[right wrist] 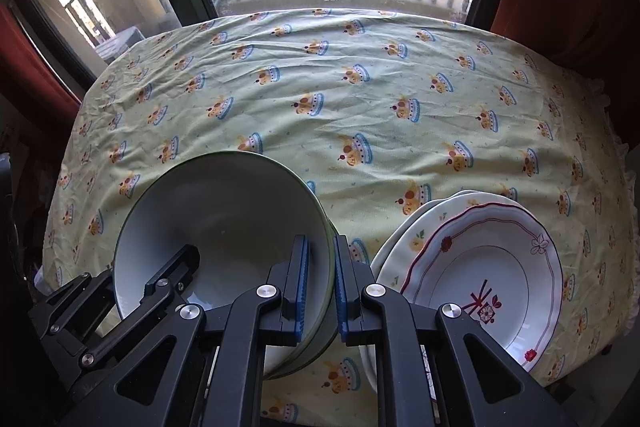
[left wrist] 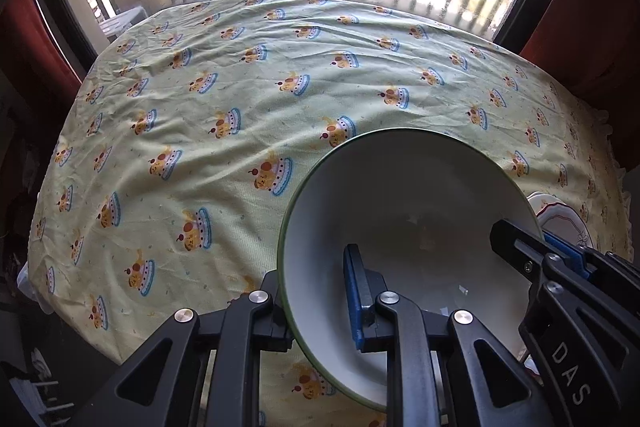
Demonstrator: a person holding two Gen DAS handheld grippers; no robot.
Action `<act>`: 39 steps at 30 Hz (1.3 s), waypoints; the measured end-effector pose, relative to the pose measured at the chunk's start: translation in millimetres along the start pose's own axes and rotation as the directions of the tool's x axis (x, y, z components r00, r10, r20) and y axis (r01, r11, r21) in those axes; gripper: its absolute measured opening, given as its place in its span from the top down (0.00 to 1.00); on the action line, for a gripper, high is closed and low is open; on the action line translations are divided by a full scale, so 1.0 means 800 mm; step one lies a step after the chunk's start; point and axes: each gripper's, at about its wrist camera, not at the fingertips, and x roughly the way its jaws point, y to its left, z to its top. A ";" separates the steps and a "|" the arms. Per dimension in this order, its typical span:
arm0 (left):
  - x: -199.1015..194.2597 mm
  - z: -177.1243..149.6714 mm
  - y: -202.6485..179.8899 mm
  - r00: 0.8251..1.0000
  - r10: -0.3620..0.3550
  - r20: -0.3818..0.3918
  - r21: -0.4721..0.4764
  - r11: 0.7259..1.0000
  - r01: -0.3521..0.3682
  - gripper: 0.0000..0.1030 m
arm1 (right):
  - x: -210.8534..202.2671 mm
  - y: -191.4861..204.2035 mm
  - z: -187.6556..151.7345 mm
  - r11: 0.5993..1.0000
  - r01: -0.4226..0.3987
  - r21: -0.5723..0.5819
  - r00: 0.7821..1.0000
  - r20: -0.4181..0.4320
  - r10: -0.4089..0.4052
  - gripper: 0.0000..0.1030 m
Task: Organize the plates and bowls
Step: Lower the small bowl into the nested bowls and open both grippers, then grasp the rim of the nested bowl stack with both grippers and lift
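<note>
Left wrist view: the left gripper (left wrist: 320, 301) pinches the near-left rim of a white bowl (left wrist: 400, 195) near the tablecloth's (left wrist: 200, 107) near edge; the right gripper (left wrist: 540, 247) clamps the opposite rim.

Right wrist view: the right gripper (right wrist: 322, 279) pinches the bowl's (right wrist: 224, 211) right wall, and stacked plates (right wrist: 480, 259) lie just beside it toward the near-right corner.

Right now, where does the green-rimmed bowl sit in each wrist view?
Left wrist view: the green-rimmed bowl fills the lower right, its left rim clamped by the left gripper.
Right wrist view: the bowl sits lower left, its right wall clamped by the right gripper.
Shared landmark: the red-trimmed plate, right of the bowl in both.
</note>
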 end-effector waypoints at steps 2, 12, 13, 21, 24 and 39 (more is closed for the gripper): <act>0.001 -0.003 -0.002 1.000 0.006 0.002 0.001 1.000 -0.006 0.84 | 0.000 0.001 -0.001 1.000 0.006 -0.013 1.000 0.008 -0.006 0.85; 0.005 -0.009 -0.002 1.000 -0.001 0.015 0.017 1.000 0.001 0.84 | -0.001 0.001 -0.006 1.000 0.014 -0.015 1.000 0.025 -0.014 0.85; 0.006 -0.010 -0.001 1.000 -0.005 0.008 0.015 1.000 0.005 0.84 | -0.001 0.001 -0.007 1.000 0.012 -0.012 1.000 0.024 -0.011 0.85; -0.006 -0.015 -0.002 0.999 -0.019 0.030 0.022 1.000 0.019 0.62 | -0.006 -0.004 -0.014 1.000 -0.001 -0.023 1.000 0.028 0.002 0.82; -0.009 -0.012 0.001 1.000 -0.007 0.028 0.021 1.000 0.007 0.50 | -0.010 -0.006 -0.015 1.000 -0.011 -0.012 1.000 0.029 0.011 0.77; 0.021 0.007 0.005 0.986 -0.154 -0.057 0.103 0.982 0.159 0.24 | -0.003 -0.020 -0.009 0.992 0.013 0.126 1.000 0.022 -0.016 0.34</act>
